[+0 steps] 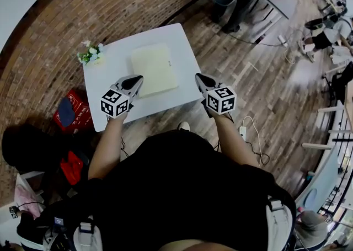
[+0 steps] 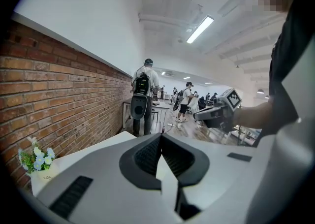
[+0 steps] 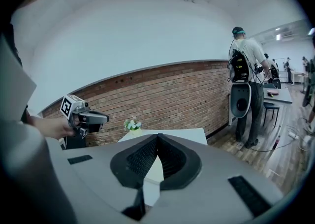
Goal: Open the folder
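Observation:
A pale yellow folder (image 1: 154, 69) lies flat and closed on a small white table (image 1: 110, 65). My left gripper (image 1: 134, 82) hovers at the table's near edge, just left of the folder's near corner, jaws shut and empty. My right gripper (image 1: 200, 78) hangs off the table's near right corner, also shut with nothing in it. In the left gripper view the shut jaws (image 2: 160, 137) point over the table toward the right gripper (image 2: 216, 112). The right gripper view shows its shut jaws (image 3: 157, 138) over the table (image 3: 189, 134), with the left gripper (image 3: 82, 115) at the left.
A small pot of flowers (image 1: 90, 54) stands on the table's far left corner. A brick wall (image 1: 110, 7) runs behind the table. Red bags (image 1: 71, 111) sit on the floor to its left, a power strip and cable (image 1: 243, 132) to its right. A person with a backpack (image 3: 243, 65) stands beyond.

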`<state>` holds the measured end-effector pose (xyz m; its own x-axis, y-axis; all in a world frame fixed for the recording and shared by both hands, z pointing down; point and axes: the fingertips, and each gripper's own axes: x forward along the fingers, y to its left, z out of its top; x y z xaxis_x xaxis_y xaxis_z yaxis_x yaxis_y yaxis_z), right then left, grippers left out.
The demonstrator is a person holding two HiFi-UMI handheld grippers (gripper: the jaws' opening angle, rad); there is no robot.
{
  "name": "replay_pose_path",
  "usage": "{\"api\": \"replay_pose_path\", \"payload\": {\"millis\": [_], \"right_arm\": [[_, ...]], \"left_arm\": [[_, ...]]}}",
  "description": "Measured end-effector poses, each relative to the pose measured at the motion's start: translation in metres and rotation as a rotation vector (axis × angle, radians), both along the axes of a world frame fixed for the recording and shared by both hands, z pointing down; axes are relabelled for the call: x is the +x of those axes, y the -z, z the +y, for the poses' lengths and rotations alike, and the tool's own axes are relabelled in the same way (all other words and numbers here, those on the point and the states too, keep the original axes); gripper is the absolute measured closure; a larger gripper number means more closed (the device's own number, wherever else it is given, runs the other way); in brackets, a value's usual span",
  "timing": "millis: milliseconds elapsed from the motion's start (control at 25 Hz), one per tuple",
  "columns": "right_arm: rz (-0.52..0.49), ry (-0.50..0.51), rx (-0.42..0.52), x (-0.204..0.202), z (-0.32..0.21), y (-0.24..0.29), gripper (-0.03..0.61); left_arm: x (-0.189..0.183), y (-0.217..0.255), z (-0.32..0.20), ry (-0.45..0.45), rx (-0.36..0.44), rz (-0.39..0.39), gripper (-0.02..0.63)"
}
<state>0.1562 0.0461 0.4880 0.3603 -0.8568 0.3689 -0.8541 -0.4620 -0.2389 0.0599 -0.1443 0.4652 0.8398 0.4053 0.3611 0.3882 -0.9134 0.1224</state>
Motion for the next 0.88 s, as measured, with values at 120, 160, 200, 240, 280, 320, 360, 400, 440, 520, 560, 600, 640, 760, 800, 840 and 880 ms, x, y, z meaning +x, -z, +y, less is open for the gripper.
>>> {"api": "replay_pose_path", "payload": {"millis": [120,160,200,240,280,320,360,400,440,520,560,600,640,760,800,840,880], "right_arm": [[0.0,0.019,0.004,0.006,0.001,0.002,0.555],[0.0,0.025,0.005,0.008,0.002,0.003,0.555],[0.0,0.029,0.006,0.011,0.003,0.003,0.555],[0.0,0.034,0.006,0.015,0.004,0.004,0.555],[-0.001,0.038,0.006,0.018,0.004,0.004,0.555],[-0.004,0.044,0.006,0.021,0.005,0.003,0.555],[-0.008,0.051,0.004,0.022,0.006,0.001,0.555],[-0.011,0.058,0.003,0.024,0.006,0.0,0.555],[-0.013,0.065,0.003,0.026,0.007,-0.001,0.554],[-0.017,0.082,0.001,0.029,0.005,-0.003,0.555],[-0.018,0.091,0.0,0.031,0.004,-0.004,0.555],[-0.02,0.1,-0.003,0.032,0.002,-0.005,0.554],[-0.022,0.11,-0.005,0.034,0.0,-0.006,0.555],[-0.022,0.133,-0.007,0.04,0.0,-0.006,0.554],[-0.021,0.14,-0.007,0.043,0.0,-0.006,0.555],[-0.021,0.147,-0.006,0.045,0.001,-0.006,0.555],[-0.021,0.153,-0.006,0.048,0.001,-0.007,0.554]], "left_arm": [[0.003,0.002,0.004,0.014,0.005,0.0,0.603],[0.004,0.003,0.005,0.019,0.006,-0.001,0.603],[0.006,0.003,0.006,0.024,0.008,-0.003,0.603],[0.008,0.003,0.006,0.029,0.009,-0.004,0.603],[0.01,0.004,0.007,0.034,0.01,-0.004,0.603],[0.011,0.004,0.007,0.039,0.012,-0.005,0.603],[0.013,0.004,0.008,0.044,0.014,-0.006,0.603],[0.014,0.004,0.009,0.049,0.017,-0.006,0.603],[0.015,0.004,0.011,0.053,0.019,-0.007,0.603],[0.017,0.004,0.012,0.064,0.021,-0.007,0.603],[0.018,0.003,0.012,0.07,0.022,-0.007,0.603],[0.019,0.003,0.011,0.077,0.022,-0.007,0.603],[0.019,0.002,0.012,0.083,0.023,-0.008,0.603],[0.022,0.002,0.015,0.102,0.024,-0.007,0.603],[0.023,0.002,0.016,0.11,0.024,-0.006,0.603],[0.024,0.002,0.017,0.118,0.024,-0.004,0.603],[0.025,0.002,0.018,0.127,0.024,-0.003,0.603]]}}
